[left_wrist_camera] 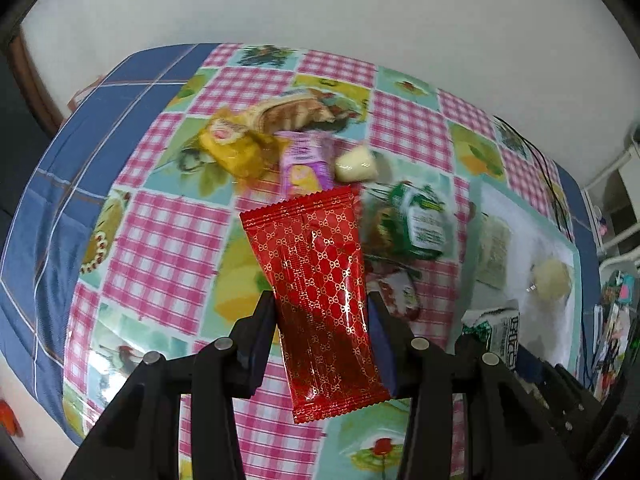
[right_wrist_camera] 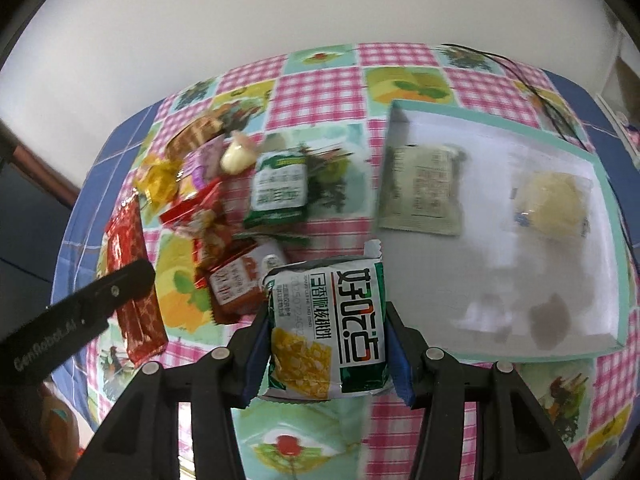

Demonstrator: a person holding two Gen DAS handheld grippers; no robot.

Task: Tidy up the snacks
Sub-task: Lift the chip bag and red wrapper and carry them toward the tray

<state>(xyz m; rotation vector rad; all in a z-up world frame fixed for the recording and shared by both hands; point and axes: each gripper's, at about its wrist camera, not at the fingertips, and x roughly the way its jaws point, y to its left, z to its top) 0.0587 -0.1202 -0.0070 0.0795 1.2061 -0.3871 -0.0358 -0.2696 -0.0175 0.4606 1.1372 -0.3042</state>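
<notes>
My left gripper (left_wrist_camera: 320, 304) is shut on a long red snack packet (left_wrist_camera: 316, 280) with a gold pattern, held above the table. The same packet (right_wrist_camera: 134, 280) and the left gripper's finger (right_wrist_camera: 80, 316) show at the left of the right wrist view. My right gripper (right_wrist_camera: 326, 316) is shut on a green and white snack packet (right_wrist_camera: 332, 320), held just left of a white box with a teal rim (right_wrist_camera: 600, 184). The box holds a pale green packet (right_wrist_camera: 422, 192) and a yellow pastry in clear wrap (right_wrist_camera: 554, 204).
A pile of loose snacks lies on the checked tablecloth (left_wrist_camera: 168, 248): a yellow packet (left_wrist_camera: 232, 148), a purple one (left_wrist_camera: 304, 160), a small cream sweet (left_wrist_camera: 356, 166), a green packet (right_wrist_camera: 280, 188), red packets (right_wrist_camera: 240, 284). A black cable (right_wrist_camera: 532, 88) runs at the back right.
</notes>
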